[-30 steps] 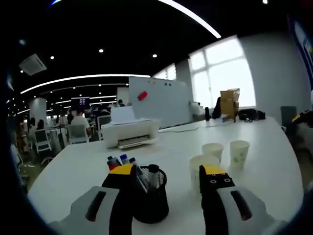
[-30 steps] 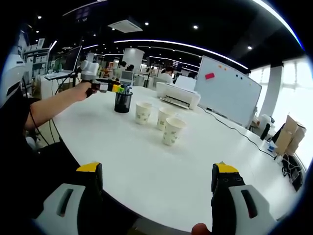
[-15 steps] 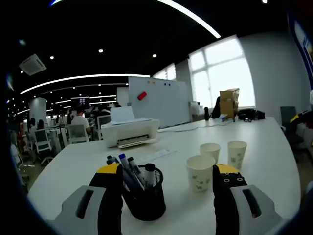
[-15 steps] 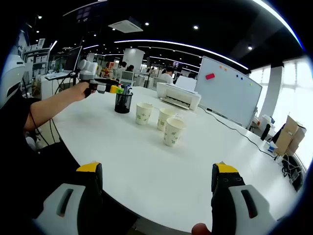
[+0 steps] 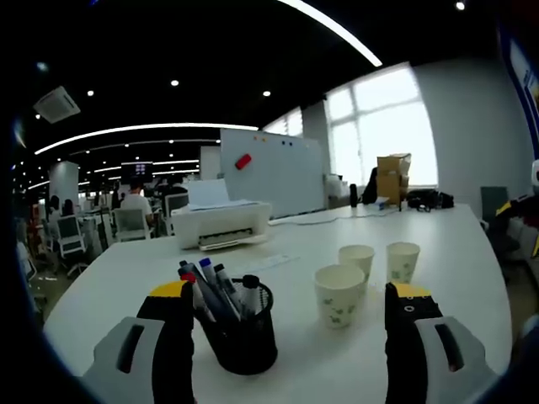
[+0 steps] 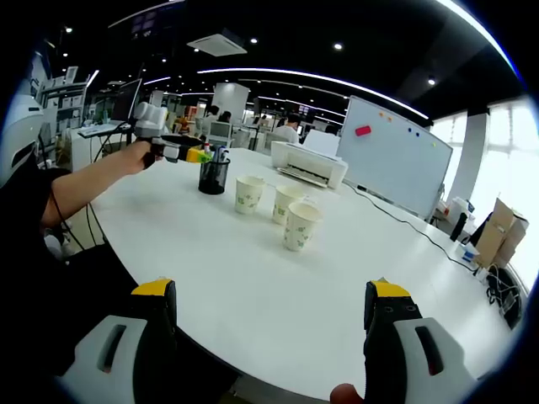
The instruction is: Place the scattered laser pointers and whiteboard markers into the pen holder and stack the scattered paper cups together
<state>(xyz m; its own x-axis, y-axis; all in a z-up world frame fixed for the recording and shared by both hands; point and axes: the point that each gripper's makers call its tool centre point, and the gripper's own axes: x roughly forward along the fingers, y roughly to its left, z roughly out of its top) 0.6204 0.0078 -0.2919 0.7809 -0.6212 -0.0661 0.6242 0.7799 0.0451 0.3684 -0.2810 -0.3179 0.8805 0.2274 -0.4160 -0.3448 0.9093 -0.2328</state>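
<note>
Left gripper view
Left gripper [image 5: 290,307]: jaws spread wide, released, nothing between them; it hangs over the near edge of the table [image 5: 472,261].
Holder [image 5: 237,337]: black mesh, upright on the table, between the jaws and closer to the left one, apart from both.
Markers [image 5: 210,290]: several stand tilted in the holder, caps up. Which are markers and which laser pointers, I cannot tell.
Cups [image 5: 338,294]: three, upright, unstacked, right of the holder; one near, two farther back side by side, all apart.
Printer [image 5: 221,224]: white, far side of the table, whiteboard [image 5: 269,172] behind it.

Right gripper view
Right gripper [image 6: 271,324]: jaws wide apart, released, empty, above the near edge of the table.
Left gripper: held in the person's hand [image 6: 141,154] at the far left, just beside the holder [image 6: 212,176], not touching it.
Cups [image 6: 301,225]: three in a loose row right of the holder, standing separately.
Printer and whiteboard: beyond the cups, at the far side.
</note>
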